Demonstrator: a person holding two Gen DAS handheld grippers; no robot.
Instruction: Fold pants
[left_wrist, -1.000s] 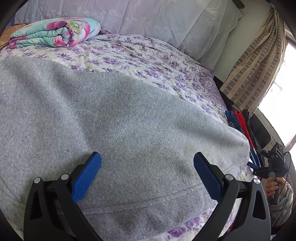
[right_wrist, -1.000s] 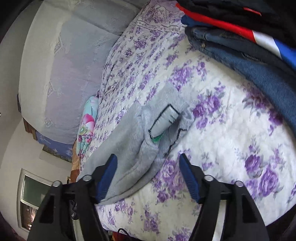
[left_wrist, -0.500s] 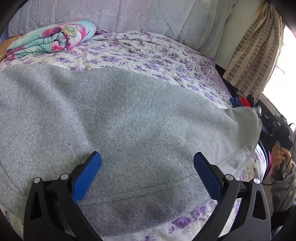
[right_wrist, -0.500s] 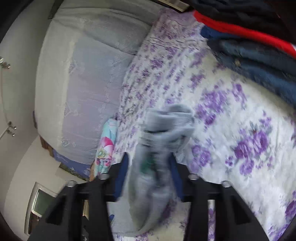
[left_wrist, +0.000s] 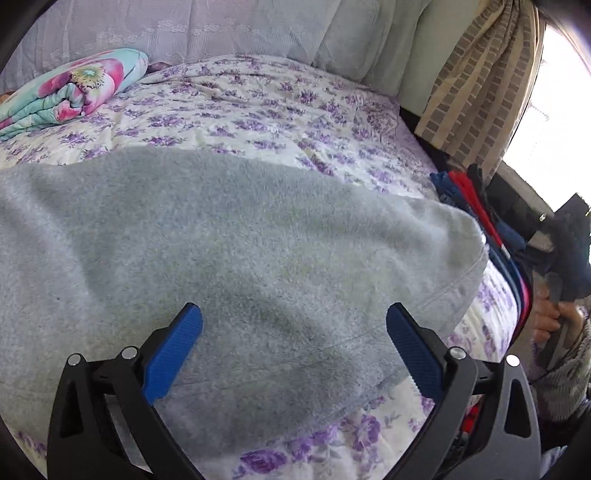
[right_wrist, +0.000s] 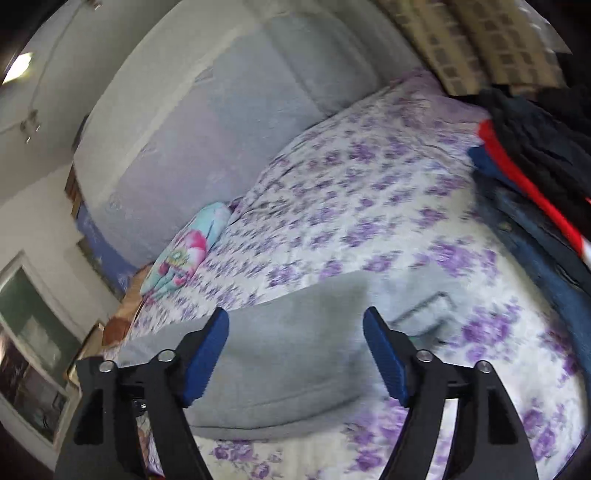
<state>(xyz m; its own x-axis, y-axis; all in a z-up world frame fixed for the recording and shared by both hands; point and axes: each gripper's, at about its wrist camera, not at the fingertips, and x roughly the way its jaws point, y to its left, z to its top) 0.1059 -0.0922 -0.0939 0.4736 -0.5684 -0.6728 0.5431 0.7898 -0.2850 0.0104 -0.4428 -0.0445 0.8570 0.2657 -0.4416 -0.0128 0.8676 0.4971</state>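
The gray pants (left_wrist: 229, 258) lie on the bed (left_wrist: 258, 107). Both grippers, left gripper (left_wrist: 293, 343) and right gripper (right_wrist: 295, 343), have wide fingers holding nothing; the right's just opened, in a blurry view.

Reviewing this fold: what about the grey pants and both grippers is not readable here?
- Left wrist view: the grey pants run off the left edge, so their full length is cut off.
- Right wrist view: motion blur smears the pants' label; unreadable.
- Left wrist view: the right gripper is a dark blur at the right rim.
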